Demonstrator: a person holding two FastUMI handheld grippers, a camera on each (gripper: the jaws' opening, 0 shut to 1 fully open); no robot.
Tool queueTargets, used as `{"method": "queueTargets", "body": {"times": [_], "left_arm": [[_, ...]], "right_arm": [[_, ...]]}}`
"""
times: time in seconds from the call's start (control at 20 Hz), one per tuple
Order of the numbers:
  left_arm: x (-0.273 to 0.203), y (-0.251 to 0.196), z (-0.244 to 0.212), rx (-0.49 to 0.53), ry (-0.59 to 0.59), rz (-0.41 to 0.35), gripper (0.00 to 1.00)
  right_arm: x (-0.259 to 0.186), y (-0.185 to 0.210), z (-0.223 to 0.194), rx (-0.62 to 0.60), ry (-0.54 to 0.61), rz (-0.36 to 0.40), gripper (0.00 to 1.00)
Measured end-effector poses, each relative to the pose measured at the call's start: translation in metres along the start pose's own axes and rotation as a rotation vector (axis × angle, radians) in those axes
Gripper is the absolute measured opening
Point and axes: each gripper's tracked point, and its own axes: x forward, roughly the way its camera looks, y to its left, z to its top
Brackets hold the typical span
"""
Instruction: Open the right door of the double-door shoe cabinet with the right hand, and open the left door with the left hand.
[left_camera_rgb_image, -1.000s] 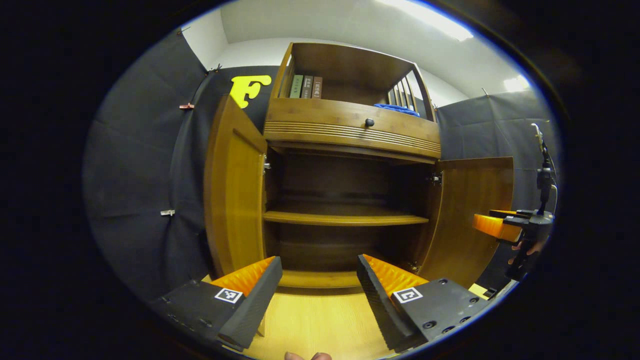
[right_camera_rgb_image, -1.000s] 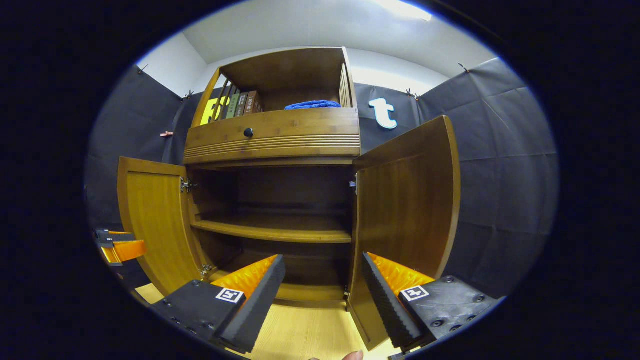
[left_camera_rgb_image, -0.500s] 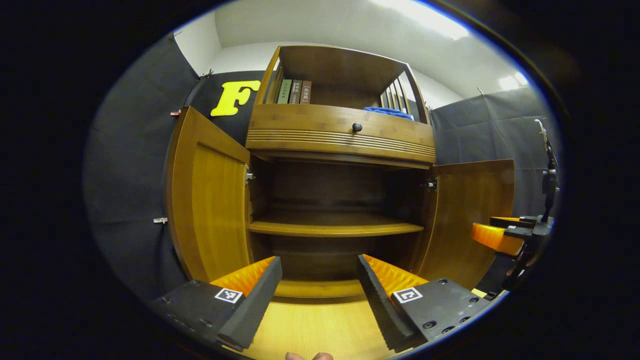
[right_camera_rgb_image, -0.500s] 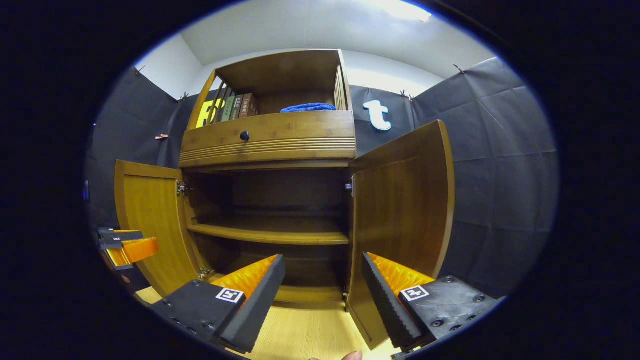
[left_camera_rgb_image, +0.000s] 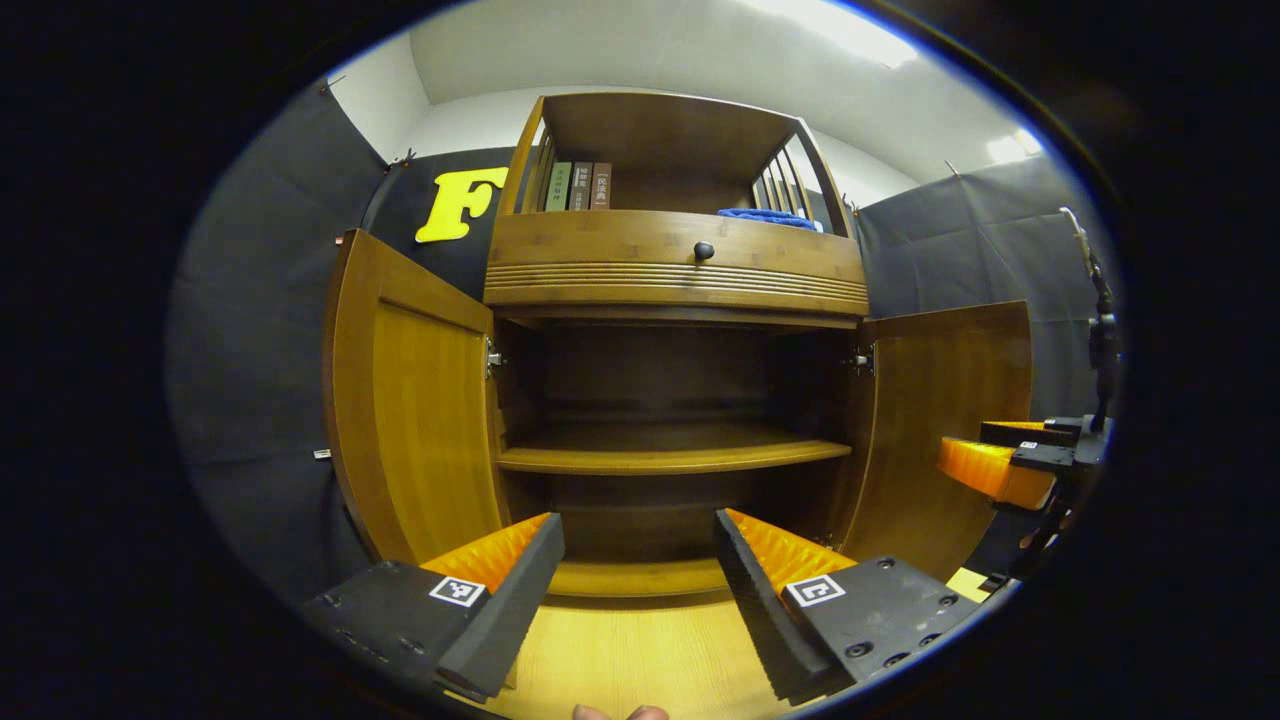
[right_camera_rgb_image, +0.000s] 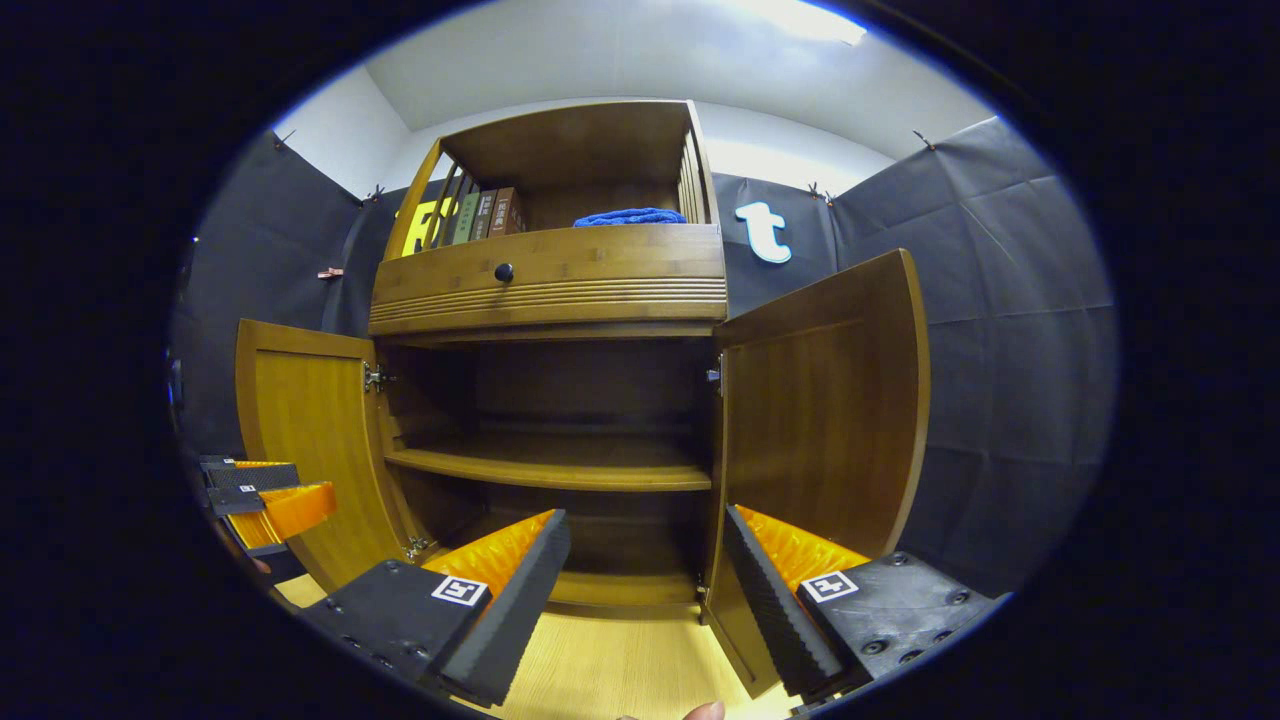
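- The left door (left_camera_rgb_image: 410, 400) of the shoe cabinet (left_camera_rgb_image: 675, 270) stands swung open at 9 o'clock.
- The left gripper (left_camera_rgb_image: 640, 590) hangs at 6 o'clock, fingers apart, holding nothing.
- The right door (right_camera_rgb_image: 820, 400) stands open at 3 o'clock.
- The right gripper (right_camera_rgb_image: 645, 590) has its fingers apart, empty.

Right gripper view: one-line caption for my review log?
Open right gripper faces the brown wooden shoe cabinet, left door and right door swung open, shelves bare.

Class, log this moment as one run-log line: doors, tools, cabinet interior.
left door: open | right door: open | left tool: open, free | right tool: open, free | shelf: bare
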Motion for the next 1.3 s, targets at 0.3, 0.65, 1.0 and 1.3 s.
{"method": "queueTargets", "body": {"times": [0.3, 0.65, 1.0, 1.3], "left_arm": [[0.0016, 0.0015, 0.0032, 0.011, -0.004, 0.012, 0.93], [0.003, 0.0028, 0.0028, 0.008, -0.004, 0.032, 0.93], [0.0053, 0.004, 0.0003, 0.009, 0.005, 0.031, 0.93], [0.0067, 0.0046, -0.0016, 0.004, 0.009, 0.032, 0.94]], "right_arm": [[0.0001, 0.0004, -0.0023, -0.003, 0.005, 0.003, 1.0], [0.0011, -0.0028, -0.005, 0.0, 0.01, -0.004, 1.0], [0.0023, -0.002, -0.0068, 0.001, 0.014, -0.004, 1.0], [0.0045, -0.0011, -0.0081, -0.001, 0.017, -0.002, 1.0]]}}
